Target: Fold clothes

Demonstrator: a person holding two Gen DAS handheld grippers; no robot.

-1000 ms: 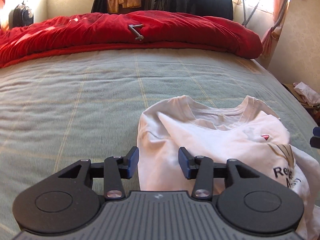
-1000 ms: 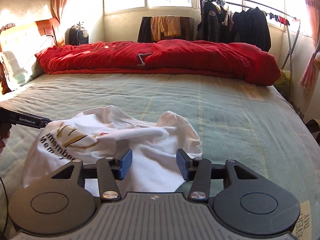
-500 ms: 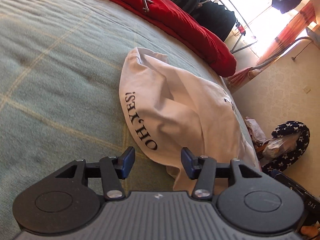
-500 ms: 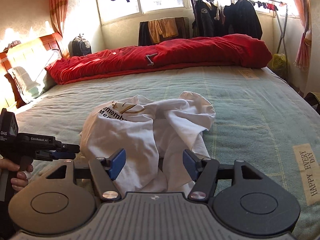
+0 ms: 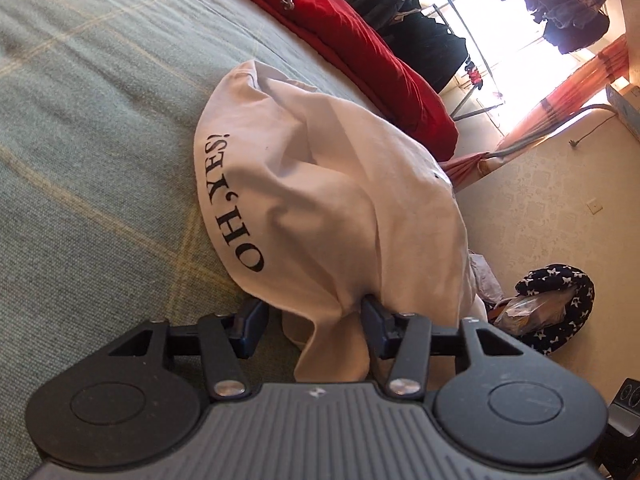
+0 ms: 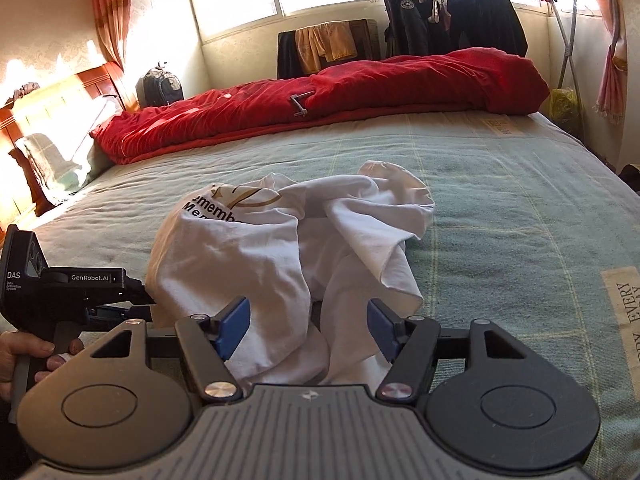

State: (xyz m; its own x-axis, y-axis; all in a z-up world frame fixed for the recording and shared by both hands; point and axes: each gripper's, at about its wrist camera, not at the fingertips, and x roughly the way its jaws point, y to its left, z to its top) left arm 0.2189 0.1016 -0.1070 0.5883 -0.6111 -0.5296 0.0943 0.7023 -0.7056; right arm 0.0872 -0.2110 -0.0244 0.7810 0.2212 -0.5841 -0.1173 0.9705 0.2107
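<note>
The shirt (image 6: 256,256) is white with black letters and a gold mark; the bed cover (image 6: 500,208) is soft green with thin pale yellow lines that cross; the big blanket (image 6: 360,88) at the back is bright red; the curtains (image 6: 108,12) are orange; the gripper pads (image 6: 234,326) are blue on black arms.

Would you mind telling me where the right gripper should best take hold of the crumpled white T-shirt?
Probably the loose fold of the T-shirt nearest the right gripper, approached from the bed's near edge. That fold hangs free between its open pads, while the left gripper, jaws closing, already takes the other side.
</note>
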